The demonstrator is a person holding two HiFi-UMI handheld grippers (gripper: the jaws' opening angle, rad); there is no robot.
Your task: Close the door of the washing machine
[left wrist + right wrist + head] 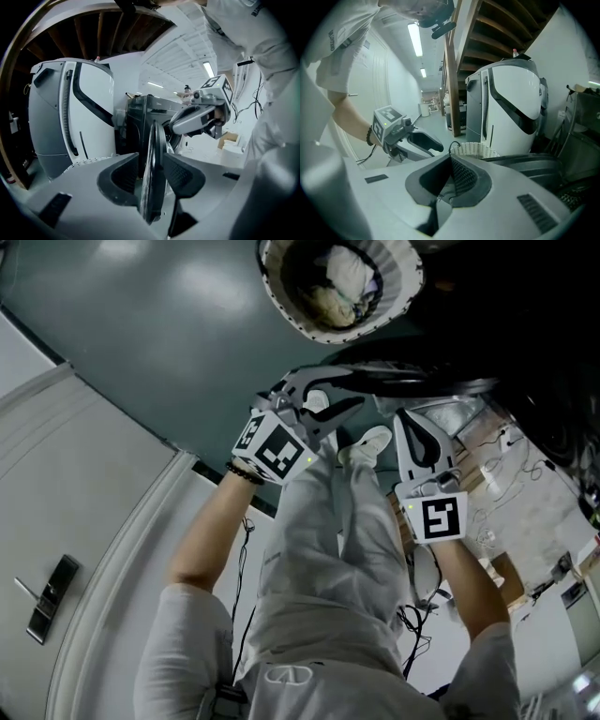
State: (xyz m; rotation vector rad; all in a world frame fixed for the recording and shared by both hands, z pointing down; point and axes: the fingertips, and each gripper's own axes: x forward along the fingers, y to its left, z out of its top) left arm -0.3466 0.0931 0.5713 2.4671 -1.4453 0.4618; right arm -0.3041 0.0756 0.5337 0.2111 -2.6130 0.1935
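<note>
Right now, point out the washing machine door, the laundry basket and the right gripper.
washing machine door point(153, 178): left gripper view, on its dark rim, seen edge-on.
laundry basket point(401, 273): head view, on its striped rim.
right gripper point(451, 158): right gripper view, where its shut jaws meet.

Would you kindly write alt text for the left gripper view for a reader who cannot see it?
The left gripper has its jaws apart, the washing machine door, seen edge-on, between them. Beyond it the right gripper hovers near the washing machine; a white appliance stands at left.
</note>
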